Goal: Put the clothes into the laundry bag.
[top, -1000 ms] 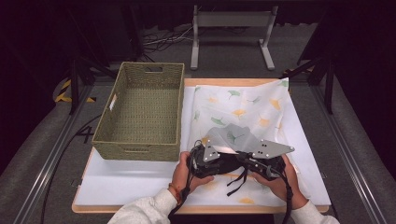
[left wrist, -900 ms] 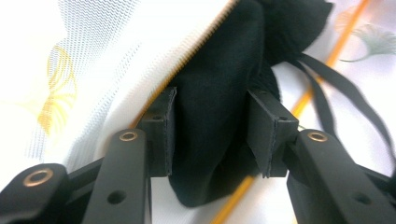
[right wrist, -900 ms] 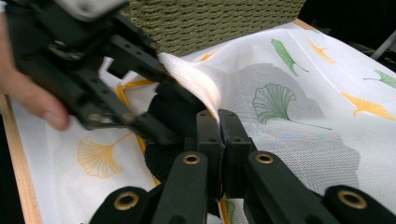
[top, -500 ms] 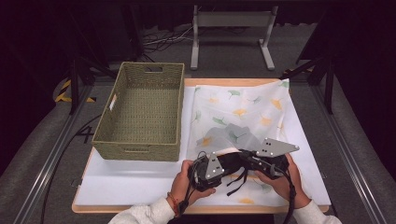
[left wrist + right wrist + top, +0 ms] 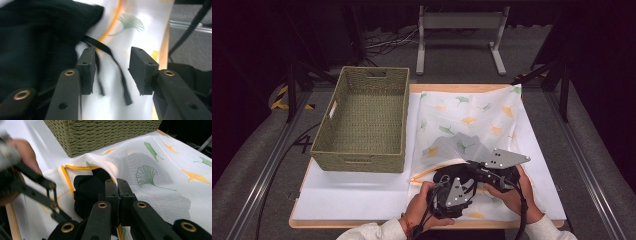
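Your right gripper (image 5: 117, 185) pinches the mesh bag (image 5: 160, 170) rim beside the black garment (image 5: 87, 191); your left gripper (image 5: 112, 72) gapes wide over its straps (image 5: 117, 72)

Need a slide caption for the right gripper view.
Right gripper shut on white leaf-print mesh laundry bag, black garment at its orange-trimmed opening, woven basket behind.

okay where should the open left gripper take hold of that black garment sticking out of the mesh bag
Probably the bunched black garment itself, just beside the left gripper, coming from the mesh bag's open, orange-trimmed mouth. The thick folds give bulk to pinch; the thin straps between the jaws would likely slip.
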A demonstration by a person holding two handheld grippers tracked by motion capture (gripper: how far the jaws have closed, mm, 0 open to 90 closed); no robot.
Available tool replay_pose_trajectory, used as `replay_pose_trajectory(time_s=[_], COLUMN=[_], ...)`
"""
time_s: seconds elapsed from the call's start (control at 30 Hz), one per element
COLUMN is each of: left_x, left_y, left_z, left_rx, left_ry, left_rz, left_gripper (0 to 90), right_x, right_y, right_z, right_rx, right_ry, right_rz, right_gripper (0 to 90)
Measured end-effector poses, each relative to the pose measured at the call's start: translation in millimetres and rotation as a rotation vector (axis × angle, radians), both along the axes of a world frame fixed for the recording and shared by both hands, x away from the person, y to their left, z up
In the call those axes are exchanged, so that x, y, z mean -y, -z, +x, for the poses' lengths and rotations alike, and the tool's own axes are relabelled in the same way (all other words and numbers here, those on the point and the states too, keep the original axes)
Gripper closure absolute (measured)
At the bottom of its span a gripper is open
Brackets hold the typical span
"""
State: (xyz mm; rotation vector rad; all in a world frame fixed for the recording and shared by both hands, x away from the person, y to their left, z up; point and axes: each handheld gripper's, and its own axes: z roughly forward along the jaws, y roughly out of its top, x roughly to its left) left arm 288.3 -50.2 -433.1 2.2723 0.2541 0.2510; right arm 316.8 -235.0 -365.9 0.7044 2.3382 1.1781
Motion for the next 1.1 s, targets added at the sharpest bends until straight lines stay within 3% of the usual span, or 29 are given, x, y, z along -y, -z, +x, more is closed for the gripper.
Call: replay_pose_trajectory(time_s=[0.2,0.27,0.3,0.53,0.6,0.7,0.8,1.1], left_x=[10.8,9.1,8.0,-1.5,-5.4,-10.4,-16.5,-23.4], left_y=[14.5,17.4,16.9,13.8,12.9,10.6,9.9,12.1], left_z=[5.5,9.5,11.1,21.7,25.5,29.7,36.8,53.3], left_rx=[-0.024,-0.038,-0.029,0.036,0.028,0.082,0.067,0.081], left_ry=[-0.021,-0.035,-0.047,-0.122,-0.131,-0.168,-0.202,-0.26], left_rz=[0.055,0.044,0.051,0.11,0.11,0.12,0.104,0.115], left_gripper=[58.4,61.6,67.1,82.5,85.0,83.7,83.3,84.3], right_x=[-0.4,-0.6,-0.6,-0.6,-0.6,-0.2,1.6,2.6], right_y=[1.1,1.4,1.5,1.4,1.3,1.1,-0.2,0.7], right_z=[0.7,0.6,0.6,0.6,0.5,0.7,0.8,1.6], right_rx=[-0.002,-0.004,-0.003,0.0,0.0,-0.001,-0.002,-0.012], right_ry=[-0.002,-0.002,-0.002,-0.003,-0.001,0.005,0.009,0.006], right_rz=[-0.006,-0.005,-0.008,-0.01,-0.012,-0.013,0.0,-0.007], right_gripper=[88.9,89.0,88.9,88.9,89.0,89.0,89.0,89.0])
